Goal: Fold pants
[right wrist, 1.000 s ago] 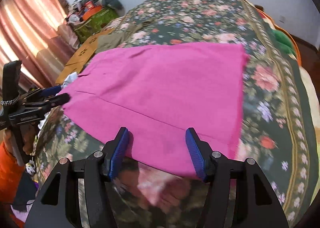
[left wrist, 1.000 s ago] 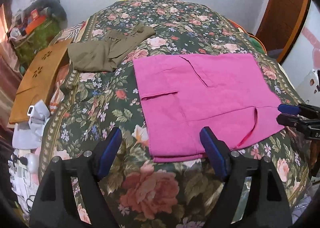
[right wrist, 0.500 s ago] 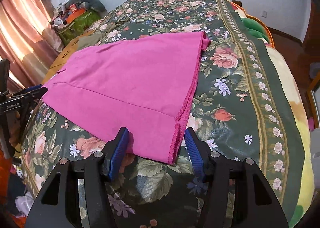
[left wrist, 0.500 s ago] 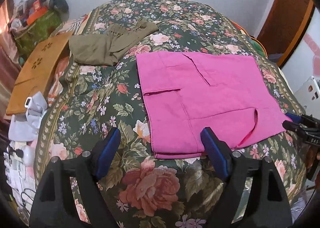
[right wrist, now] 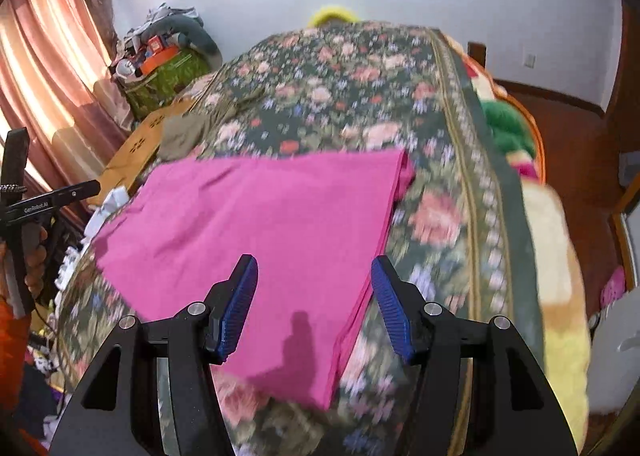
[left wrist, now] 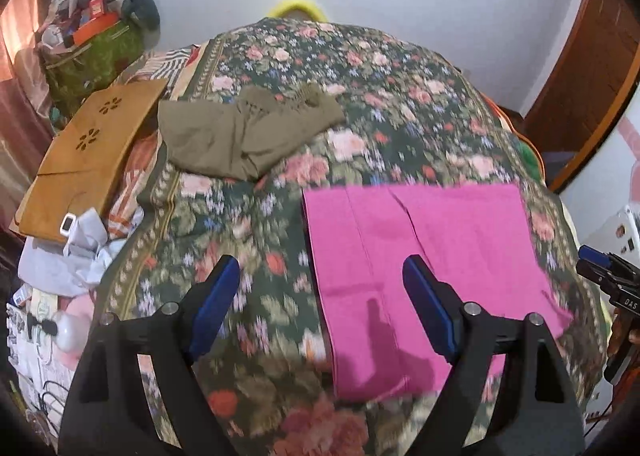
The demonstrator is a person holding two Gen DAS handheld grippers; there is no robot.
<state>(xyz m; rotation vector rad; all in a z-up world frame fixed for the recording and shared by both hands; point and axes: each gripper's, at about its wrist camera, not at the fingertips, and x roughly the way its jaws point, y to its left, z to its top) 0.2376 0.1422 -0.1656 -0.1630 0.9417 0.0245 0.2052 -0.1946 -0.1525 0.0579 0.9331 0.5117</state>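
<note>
My left claw [left wrist: 320,308] hangs wide apart and empty above the bed, its right finger over the near left part of the pink pants [left wrist: 420,256]. My right claw [right wrist: 314,302] is just as wide, holding nothing, with the pants' near right edge running up between its fingers.

The pants lie flat on the floral bedspread [left wrist: 248,240], already folded into a neat rectangle. From the left wrist view they spread from 6 toward 2 o'clock; from the right wrist view they fill the middle and reach toward 10 o'clock. Both views are blurred, so I cannot read the seams well.

I judge one fold is done and I am between grips, lining up for another. The next move calls for both claws to drop onto one edge, pinch every layer together and carry it across without dragging the bottom layer.

Farther off, at 11 o'clock from my left claw, olive clothing [left wrist: 244,136] sits in a loose heap, well apart from the pants. Beyond that, a tan board [left wrist: 92,152] rests at the bed's edge.
</note>
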